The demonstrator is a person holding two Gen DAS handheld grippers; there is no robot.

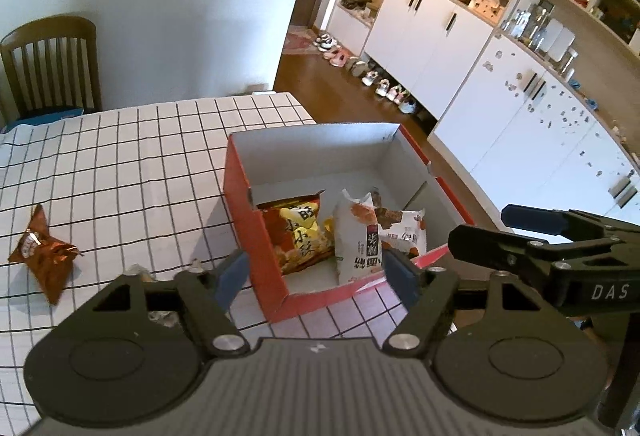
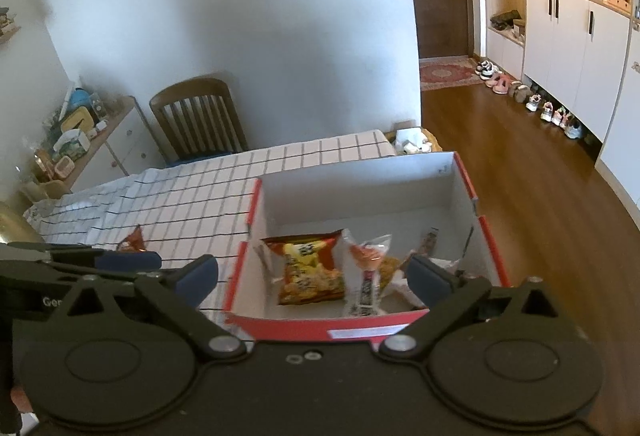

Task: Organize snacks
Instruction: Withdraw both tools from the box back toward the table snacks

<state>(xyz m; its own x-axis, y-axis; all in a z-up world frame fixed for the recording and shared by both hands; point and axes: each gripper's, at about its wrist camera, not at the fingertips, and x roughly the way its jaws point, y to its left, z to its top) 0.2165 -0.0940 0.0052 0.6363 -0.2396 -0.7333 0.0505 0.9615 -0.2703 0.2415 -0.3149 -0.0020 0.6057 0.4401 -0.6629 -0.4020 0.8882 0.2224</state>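
Left tongs (image 1: 316,272) spread, empty; right tongs (image 2: 316,276) spread wide, empty. Red cardboard box (image 1: 256,236) mid-frame holds orange-yellow snack bag (image 1: 298,236) and white snack pouch (image 1: 356,240). Brown foil packet (image 1: 42,252) lower left on checked-cloth bench (image 1: 140,164).

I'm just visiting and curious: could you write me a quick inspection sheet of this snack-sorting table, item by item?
Surface: table under a checked white cloth.
Job's things: red box, open; inside stand an orange-yellow bag, a white bag and another white bag. One brown bag lies outside on the cloth.
Clutter: nothing seen on the table.
Grippers: left tool open, empty; right tool open, empty, both near the box.
Cables: nothing seen.
Surroundings: chair, white cabinets, shoes along the wood floor.
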